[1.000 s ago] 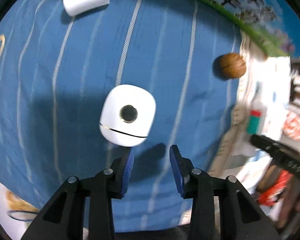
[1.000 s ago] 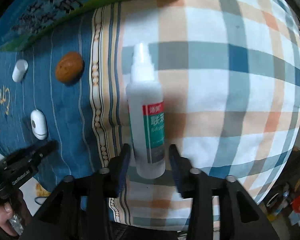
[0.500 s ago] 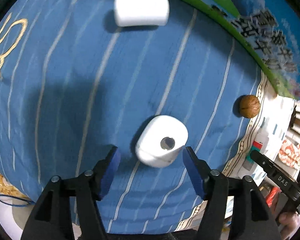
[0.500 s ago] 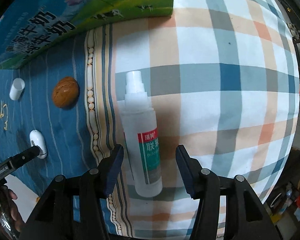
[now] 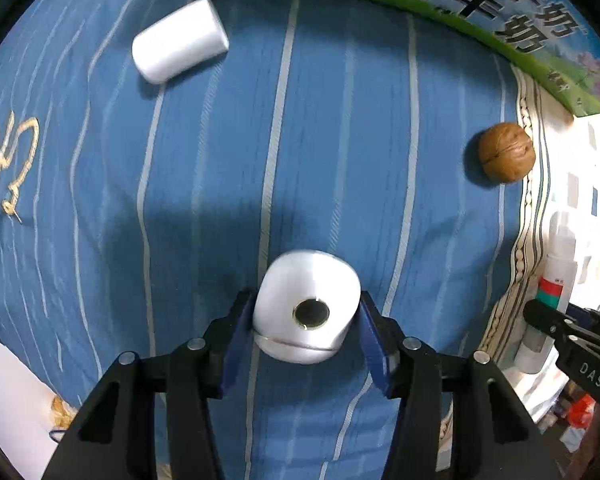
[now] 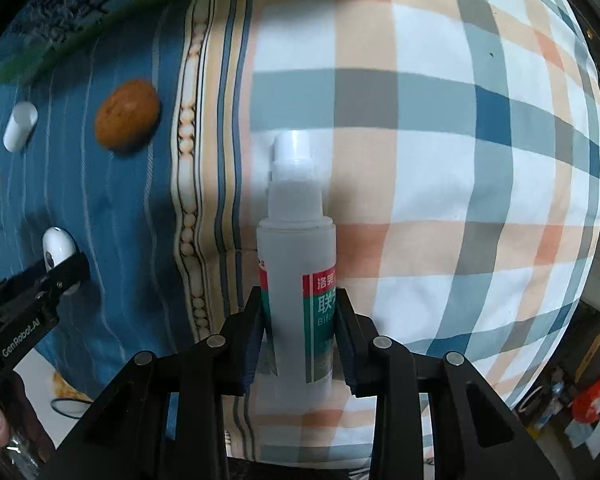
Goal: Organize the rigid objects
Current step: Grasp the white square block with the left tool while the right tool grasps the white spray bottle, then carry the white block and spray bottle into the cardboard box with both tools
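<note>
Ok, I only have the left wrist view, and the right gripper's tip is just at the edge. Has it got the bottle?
Observer: Yes. The right gripper has just closed its jaws, and both pads press the bottle at its label.
Operator: Which way does the cap point?
Observer: The cap points away from the gripper, in line with its fingers.
Operator: What's under it?
Observer: The plaid cloth. I cannot tell whether the bottle has been lifted off it.
</note>
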A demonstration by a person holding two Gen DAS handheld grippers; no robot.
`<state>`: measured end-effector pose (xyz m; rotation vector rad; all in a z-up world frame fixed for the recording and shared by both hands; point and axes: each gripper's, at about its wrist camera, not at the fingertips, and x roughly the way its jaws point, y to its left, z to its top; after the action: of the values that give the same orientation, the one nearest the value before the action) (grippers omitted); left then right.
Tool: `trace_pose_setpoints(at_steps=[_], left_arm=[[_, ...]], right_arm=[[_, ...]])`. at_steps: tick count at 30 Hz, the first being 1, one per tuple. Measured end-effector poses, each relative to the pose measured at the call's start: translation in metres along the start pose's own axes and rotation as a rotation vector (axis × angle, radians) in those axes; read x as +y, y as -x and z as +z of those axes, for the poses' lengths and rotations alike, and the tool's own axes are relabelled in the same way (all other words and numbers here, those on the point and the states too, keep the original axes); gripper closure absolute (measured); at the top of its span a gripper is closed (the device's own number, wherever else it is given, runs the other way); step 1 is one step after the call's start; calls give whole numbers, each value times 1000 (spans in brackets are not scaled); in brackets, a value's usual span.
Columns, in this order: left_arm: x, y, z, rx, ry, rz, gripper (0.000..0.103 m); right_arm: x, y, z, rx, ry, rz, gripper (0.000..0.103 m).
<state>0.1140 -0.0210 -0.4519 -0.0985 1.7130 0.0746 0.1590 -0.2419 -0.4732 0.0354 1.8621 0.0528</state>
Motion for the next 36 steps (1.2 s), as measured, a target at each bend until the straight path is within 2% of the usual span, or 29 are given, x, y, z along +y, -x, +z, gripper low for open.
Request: trace_pose_setpoints(at_steps=[4,8,12,15,20,21,26,27,32,33,36], left_arm=[[-14,-1,5,-1,-2,6,55],[-22,4,3,-26,-13,22,56],[-29,26,-3,-50,-14,1,56],[-38,47,-14,-83,-14,-28,56],[-58,86,-26,-155,-39,-66,56],[-52,97,-29,-171,-43,-75,56],[-60,146,-23,-254,-52,-133,56],[-33,152,-7,-271,-54,-147,56],[-21,209,20,-364,-64,-197,56],[-20,219,26,-380,-63,-206,56],[-17,245,50,-419,-63,-214,56]], right_arm=[[2,1,0,-5,-28,-6,64],[8,3,-7,-39,-43,-44,67],[20,7,-19,-87,-42,-55,68],[30,17,-31,-112,-44,-26,69],[42,57,-54,-198,-24,23,69],[42,66,-59,-212,-22,31,69],[53,115,-73,-307,-15,102,69],[53,125,-73,-325,-18,120,69],[49,189,-74,-423,-18,201,69],[36,204,-56,-442,-12,210,69],[31,241,-45,-484,-4,219,69]])
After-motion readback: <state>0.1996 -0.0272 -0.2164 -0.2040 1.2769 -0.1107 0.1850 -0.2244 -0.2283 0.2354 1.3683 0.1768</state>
